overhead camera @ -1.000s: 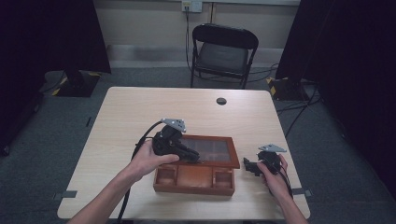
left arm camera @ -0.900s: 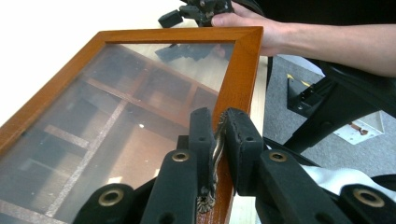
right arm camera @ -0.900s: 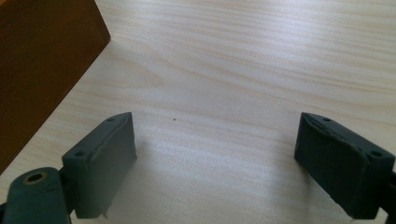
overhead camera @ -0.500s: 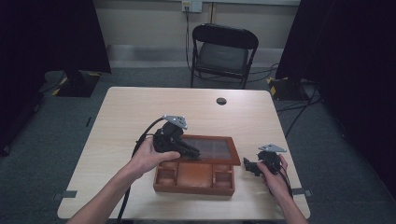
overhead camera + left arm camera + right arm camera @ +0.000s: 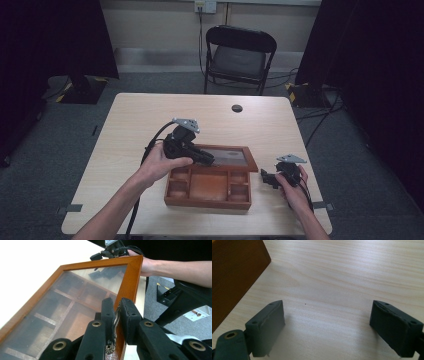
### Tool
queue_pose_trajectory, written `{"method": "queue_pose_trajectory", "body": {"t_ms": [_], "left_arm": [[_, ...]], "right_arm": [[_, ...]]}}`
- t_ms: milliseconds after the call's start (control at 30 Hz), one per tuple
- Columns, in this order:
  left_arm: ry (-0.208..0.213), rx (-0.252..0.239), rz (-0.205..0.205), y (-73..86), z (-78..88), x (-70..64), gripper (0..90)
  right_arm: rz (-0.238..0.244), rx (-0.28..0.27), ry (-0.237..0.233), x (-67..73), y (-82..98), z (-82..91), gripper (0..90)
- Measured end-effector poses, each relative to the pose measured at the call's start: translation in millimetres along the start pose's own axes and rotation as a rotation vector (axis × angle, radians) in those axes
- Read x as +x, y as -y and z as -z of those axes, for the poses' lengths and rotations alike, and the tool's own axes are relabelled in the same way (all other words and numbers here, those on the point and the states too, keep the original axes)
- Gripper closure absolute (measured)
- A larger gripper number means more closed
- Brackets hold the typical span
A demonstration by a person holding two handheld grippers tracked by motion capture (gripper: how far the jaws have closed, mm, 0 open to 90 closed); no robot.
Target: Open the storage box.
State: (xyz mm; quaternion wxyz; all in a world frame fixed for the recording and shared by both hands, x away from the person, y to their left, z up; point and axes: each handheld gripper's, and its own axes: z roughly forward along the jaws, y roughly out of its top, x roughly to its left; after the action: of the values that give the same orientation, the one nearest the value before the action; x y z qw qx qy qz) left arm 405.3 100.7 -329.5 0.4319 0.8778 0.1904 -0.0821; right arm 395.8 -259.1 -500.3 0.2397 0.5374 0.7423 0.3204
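Left gripper view: claw (image 5: 117,315) pinches glossy wooden, glass-paned lid (image 5: 75,290).

- Wooden box (image 5: 234,277): cut off by the right gripper view's top and left edges.
- Small dark object (image 5: 237,108) on the surface: too small to identify.

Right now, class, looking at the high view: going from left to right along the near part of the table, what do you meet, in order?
The left gripper, shut on the lid → the wooden box → the right gripper, fingers apart over bare table.
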Motion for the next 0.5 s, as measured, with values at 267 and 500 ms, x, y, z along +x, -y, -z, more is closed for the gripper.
{"method": "queue_pose_trajectory", "body": {"t_ms": [267, 500], "left_arm": [[0.003, -0.006, -0.002, -2.2, 0.9, 1.5, 81.3], [-0.003, -0.025, 0.004, -3.1, 2.8, 2.6, 81.3]], "right_arm": [[0.0, 0.0, 0.0, 0.0, 0.0, 0.0, 11.6], [0.002, 0.0, -0.001, -0.2, 0.0, 0.0, 11.6]]}}
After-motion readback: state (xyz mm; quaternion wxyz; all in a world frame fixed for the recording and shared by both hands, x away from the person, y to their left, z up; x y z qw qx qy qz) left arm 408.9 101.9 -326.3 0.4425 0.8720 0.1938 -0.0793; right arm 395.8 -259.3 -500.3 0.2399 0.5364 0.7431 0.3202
